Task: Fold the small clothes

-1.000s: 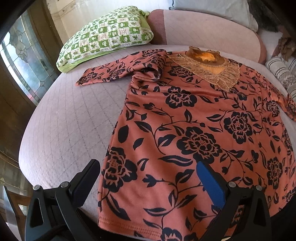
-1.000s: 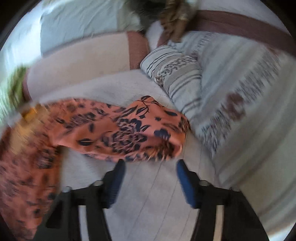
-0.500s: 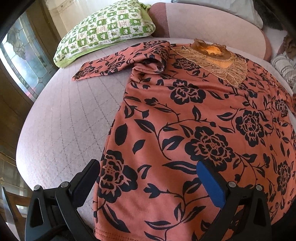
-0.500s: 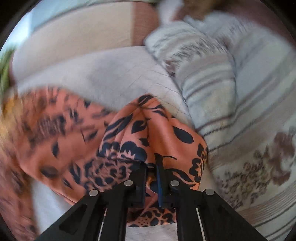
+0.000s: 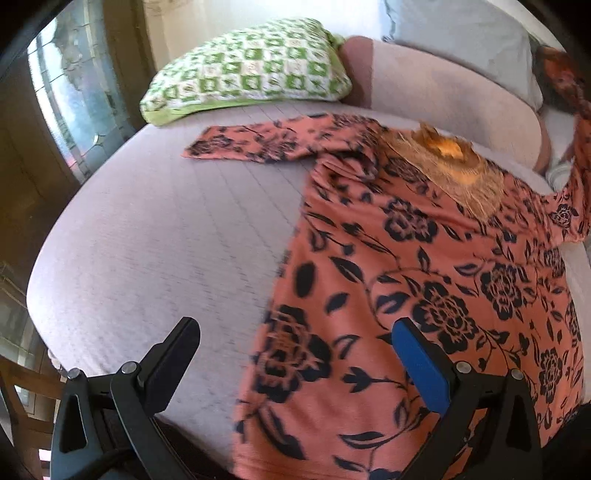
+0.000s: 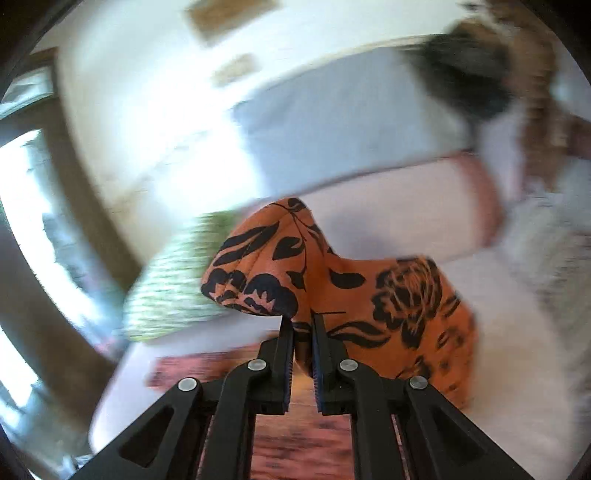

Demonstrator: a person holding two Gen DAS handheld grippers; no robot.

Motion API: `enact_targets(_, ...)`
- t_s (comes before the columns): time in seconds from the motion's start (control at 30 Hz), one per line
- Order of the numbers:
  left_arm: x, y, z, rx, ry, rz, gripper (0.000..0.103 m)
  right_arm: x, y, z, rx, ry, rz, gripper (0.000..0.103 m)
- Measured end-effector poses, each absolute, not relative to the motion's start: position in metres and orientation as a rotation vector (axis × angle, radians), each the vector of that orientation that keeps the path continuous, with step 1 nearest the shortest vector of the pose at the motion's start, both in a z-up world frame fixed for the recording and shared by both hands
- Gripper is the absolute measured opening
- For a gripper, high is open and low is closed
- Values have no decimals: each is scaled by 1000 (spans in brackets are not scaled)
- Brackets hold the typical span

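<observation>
An orange top with black flowers (image 5: pixel 424 266) lies flat on the pale bed (image 5: pixel 155 251), its lace neckline (image 5: pixel 454 166) toward the pillows. Its left sleeve (image 5: pixel 258 142) stretches out flat to the left. My left gripper (image 5: pixel 295 354) is open and empty, hovering over the top's lower left hem. My right gripper (image 6: pixel 303 321) is shut on the right sleeve (image 6: pixel 332 277) and holds it lifted off the bed. The raised sleeve also shows at the far right of the left wrist view (image 5: pixel 580 177).
A green-and-white checked pillow (image 5: pixel 247 74) lies at the head of the bed beside a pinkish bolster (image 5: pixel 443 85) and a grey pillow (image 5: pixel 461 33). A window and wooden frame (image 5: pixel 62 99) stand left of the bed. The right wrist view is blurred.
My right gripper closed on the right sleeve and has lifted it up and swung it toward the left. My left gripper has shifted a little left over the hem and stays open.
</observation>
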State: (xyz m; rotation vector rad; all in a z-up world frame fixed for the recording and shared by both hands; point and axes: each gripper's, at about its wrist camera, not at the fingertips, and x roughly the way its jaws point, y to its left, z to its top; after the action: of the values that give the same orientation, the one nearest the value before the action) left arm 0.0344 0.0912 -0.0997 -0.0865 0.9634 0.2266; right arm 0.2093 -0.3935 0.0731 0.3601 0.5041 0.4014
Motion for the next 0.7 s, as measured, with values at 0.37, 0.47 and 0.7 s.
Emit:
enact_targets(0.37,59,97,-86,-54,929,212,103,241,-276,-137,393,987,517,89)
enact_targets(0.47,92,81,-78,-72,921,126,103,225,-318,-126,448,932,479,89)
enact_targets(0.7,196,45,-94,-409,1006,-181,103,183,-425,-109,556,842,348,89)
